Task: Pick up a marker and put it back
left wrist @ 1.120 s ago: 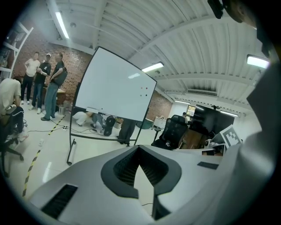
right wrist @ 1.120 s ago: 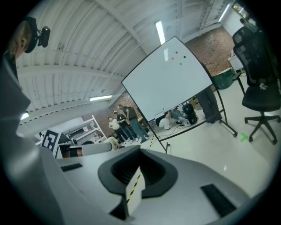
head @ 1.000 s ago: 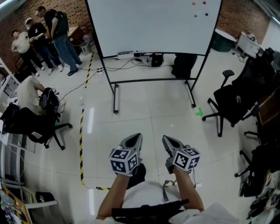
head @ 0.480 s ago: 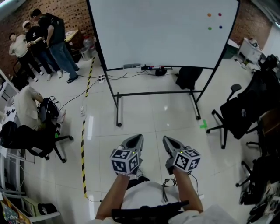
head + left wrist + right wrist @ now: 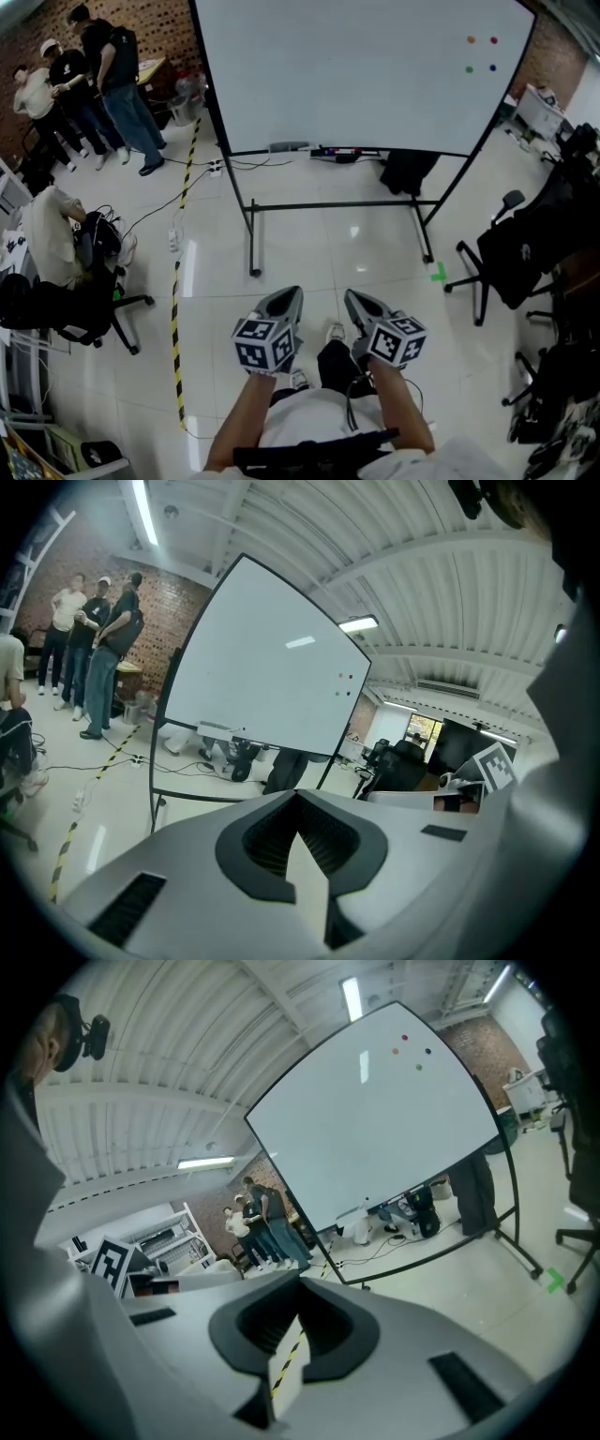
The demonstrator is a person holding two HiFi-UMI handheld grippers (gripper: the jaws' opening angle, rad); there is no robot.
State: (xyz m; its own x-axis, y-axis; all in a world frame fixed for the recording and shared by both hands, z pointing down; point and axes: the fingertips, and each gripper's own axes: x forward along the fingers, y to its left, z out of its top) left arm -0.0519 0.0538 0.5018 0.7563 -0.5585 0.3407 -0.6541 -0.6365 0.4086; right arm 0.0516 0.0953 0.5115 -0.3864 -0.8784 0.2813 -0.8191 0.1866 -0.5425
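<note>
- Head view, looking steeply down: the left gripper and the right gripper sit side by side at lower centre of the frame. Both point up the frame toward the whiteboard.
- Left gripper view: the jaws are clenched together with nothing caught between them. The white board fills the middle of the frame beyond them.
- Right gripper view: same story, with the jaws pressed together and empty. The board is tilted across the upper right of the frame.
- The markers lie in the tray along the whiteboard's bottom edge, upper centre of the head view. They are well apart from both grippers and too small to count.
- A pale eraser rests in that same tray, just left of the markers.
- Four coloured dots sit near the board's upper right corner.
- The board stands on a black stand, and cables trail over the floor under it.
- A group of people stands at upper left before a brick wall.
- Another person sits bent over at the left edge.
- A yellow-and-black tape line runs down the floor at left.
- A green tape mark lies by the stand's right foot.
- Black office chairs crowd the right edge.
</note>
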